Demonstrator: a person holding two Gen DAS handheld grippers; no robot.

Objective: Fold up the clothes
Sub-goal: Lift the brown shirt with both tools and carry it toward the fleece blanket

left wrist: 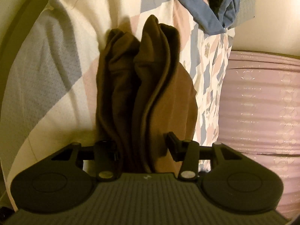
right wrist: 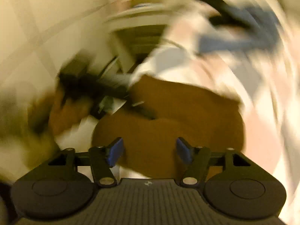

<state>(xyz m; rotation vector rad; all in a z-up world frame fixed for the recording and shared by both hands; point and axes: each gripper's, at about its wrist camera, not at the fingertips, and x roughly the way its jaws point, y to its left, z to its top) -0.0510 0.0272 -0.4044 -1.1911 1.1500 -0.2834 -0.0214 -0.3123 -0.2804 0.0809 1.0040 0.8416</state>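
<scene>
A brown garment (left wrist: 150, 84) lies bunched in long upright pleats on a patterned bedspread (left wrist: 56, 75). My left gripper (left wrist: 143, 150) is shut on its near end, and the thick folds fill the gap between the two fingers. The right wrist view is badly blurred by motion. In it the brown garment (right wrist: 178, 112) lies as a rounded folded mass just ahead of my right gripper (right wrist: 150, 150). That gripper is open, its blue pads wide apart with nothing held between them.
A pile of blue and dark clothes (left wrist: 206, 15) sits at the far end of the bedspread, beside a grey cushion (left wrist: 245, 3). A mauve quilted surface (left wrist: 262, 103) lies to the right. A dark blurred object (right wrist: 90, 86) shows left of the garment.
</scene>
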